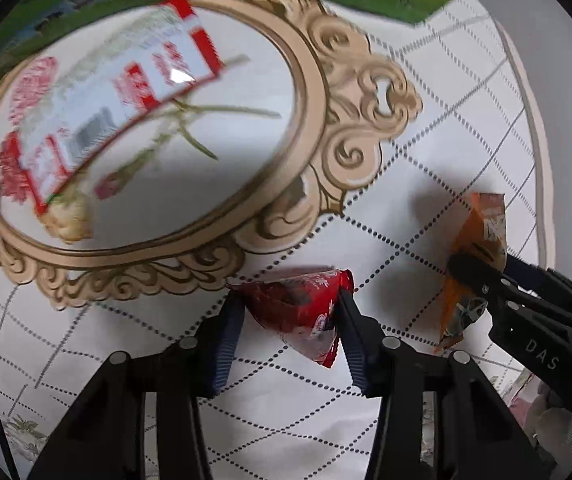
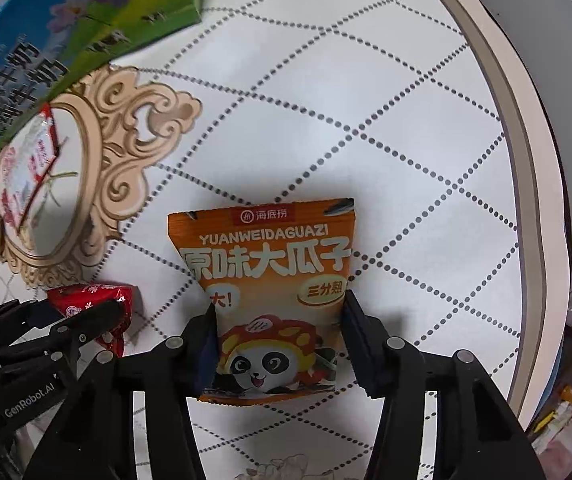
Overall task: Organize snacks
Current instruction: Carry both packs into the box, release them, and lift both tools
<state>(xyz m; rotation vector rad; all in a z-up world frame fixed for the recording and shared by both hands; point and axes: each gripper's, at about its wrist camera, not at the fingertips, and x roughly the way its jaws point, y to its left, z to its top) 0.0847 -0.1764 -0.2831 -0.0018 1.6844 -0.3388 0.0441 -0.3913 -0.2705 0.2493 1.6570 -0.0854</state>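
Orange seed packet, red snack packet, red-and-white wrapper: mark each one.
orange seed packet [image 2: 269,276], right wrist view, on the printed front below the big white characters.
red snack packet [image 1: 302,300], left wrist view, on the crinkled middle between the tool's fingers.
red-and-white wrapper [image 1: 125,92], left wrist view, on its glossy centre.

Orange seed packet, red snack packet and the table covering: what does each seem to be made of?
Orange seed packet: looks like printed plastic film with a soft sheen; serrated top edge, body buckling between the right gripper jaws.
Red snack packet: glossy plastic or foil-like wrapper, creased with bright highlights, pinched by the left gripper.
Table covering: smooth printed sheet, probably vinyl; hard to confirm.
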